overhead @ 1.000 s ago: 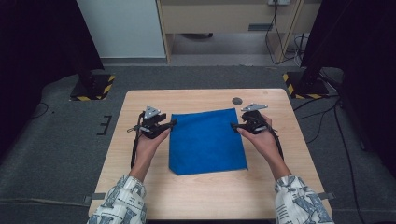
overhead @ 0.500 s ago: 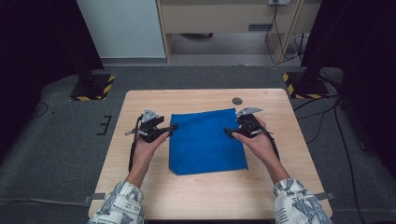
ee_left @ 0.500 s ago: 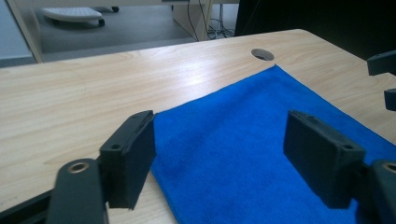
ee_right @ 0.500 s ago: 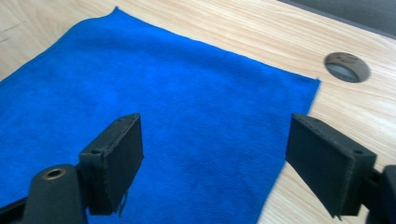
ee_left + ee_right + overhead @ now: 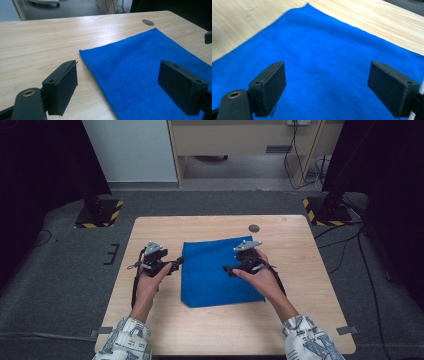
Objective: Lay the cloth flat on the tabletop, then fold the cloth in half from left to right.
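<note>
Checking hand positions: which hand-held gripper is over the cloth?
The right hand-held gripper, above the flat blue cloth; the left hand-held gripper hovers at its left edge.

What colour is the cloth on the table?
The cloth is bright blue, plain with no pattern; the high view shows it best.

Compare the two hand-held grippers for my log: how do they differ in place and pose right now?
The left gripper sits at the blue cloth's left edge, over bare table and hem; the right gripper is over the cloth itself. The left points right, the right points left, so they face each other. Both have jaws wide open, holding nothing.
</note>
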